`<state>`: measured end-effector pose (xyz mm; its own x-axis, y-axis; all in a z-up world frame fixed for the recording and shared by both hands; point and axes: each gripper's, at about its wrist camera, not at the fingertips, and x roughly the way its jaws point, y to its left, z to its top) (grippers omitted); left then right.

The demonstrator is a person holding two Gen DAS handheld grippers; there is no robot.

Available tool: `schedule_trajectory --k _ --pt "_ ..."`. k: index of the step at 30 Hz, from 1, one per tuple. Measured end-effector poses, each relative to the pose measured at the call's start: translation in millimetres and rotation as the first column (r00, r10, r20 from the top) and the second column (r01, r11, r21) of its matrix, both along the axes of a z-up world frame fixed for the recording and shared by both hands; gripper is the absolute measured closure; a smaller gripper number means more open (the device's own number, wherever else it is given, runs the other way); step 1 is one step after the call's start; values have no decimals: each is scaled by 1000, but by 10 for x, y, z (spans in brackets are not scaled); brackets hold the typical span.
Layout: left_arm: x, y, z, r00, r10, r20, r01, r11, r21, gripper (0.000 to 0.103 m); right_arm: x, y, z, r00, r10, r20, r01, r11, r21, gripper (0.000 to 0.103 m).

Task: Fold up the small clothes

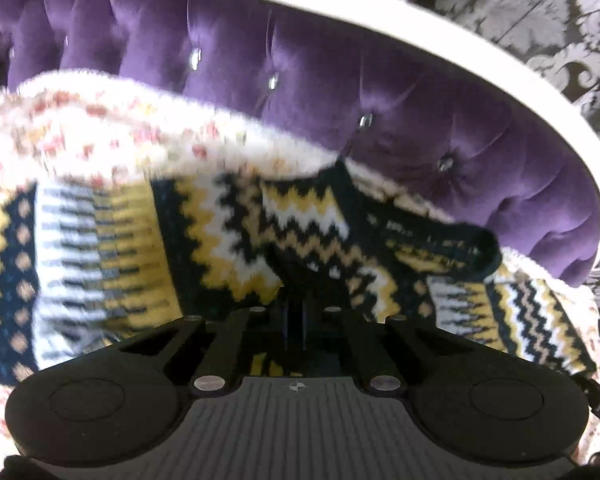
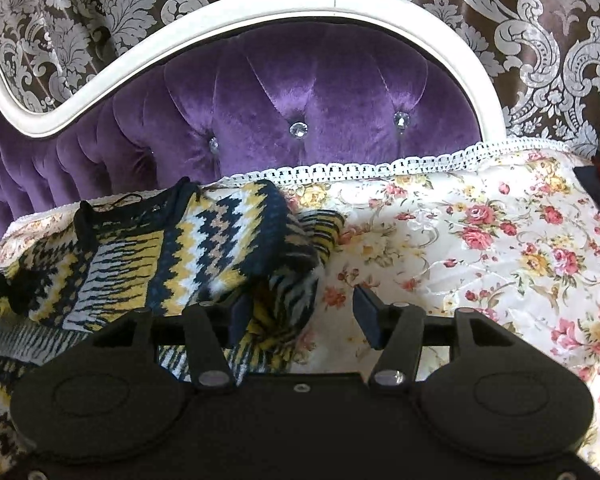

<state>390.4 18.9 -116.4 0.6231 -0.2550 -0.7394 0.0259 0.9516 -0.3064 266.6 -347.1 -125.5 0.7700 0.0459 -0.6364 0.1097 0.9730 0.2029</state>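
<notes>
A small knitted sweater point(image 1: 148, 240) with navy, yellow and white zigzag bands lies on a floral bedspread. In the left wrist view my left gripper point(image 1: 296, 304) is shut on a fold of the sweater, which drapes over and past the fingers. In the right wrist view the sweater point(image 2: 188, 256) lies bunched at the left. My right gripper point(image 2: 300, 312) is open and empty; its left finger point(image 2: 240, 316) touches the sweater's right edge, its right finger point(image 2: 368, 316) is over bare bedspread.
A floral bedspread point(image 2: 480, 248) with a lace trim point(image 2: 380, 166) covers the bed. A purple tufted headboard point(image 2: 308, 92) with a white frame point(image 2: 260, 4) stands behind it. Damask-patterned wall point(image 2: 540, 40) lies beyond.
</notes>
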Motion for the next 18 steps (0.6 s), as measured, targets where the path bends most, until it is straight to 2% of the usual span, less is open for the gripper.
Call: schedule_trajectory --k 4,6,10,12,14,16,18 --pt "-10 132 212 999 17 40 -16 1000 -17 98 1 -24 -12 1000 -5 2 5 1000 -19 42" --pt "2 207 289 998 35 61 -35 999 0 98 -3 -13 -7 1000 0 5 0 999 -44 42" --pt "48 335 275 996 67 57 -69 997 37 98 -59 127 44 998 51 43 -44 989 -142 42" --pt "68 314 183 998 49 29 -50 997 51 98 -93 253 49 991 119 62 -104 974 -203 42" --pt "75 261 80 999 44 17 -45 994 104 98 -91 378 19 978 207 34 -193 952 -239 42" --pt "88 264 -4 999 43 3 -44 991 126 97 -102 473 -13 940 340 -11 -334 916 -223 42" --pt "116 320 -77 998 54 -18 -51 993 108 97 -177 555 0 898 438 -25 -431 870 -237 42"
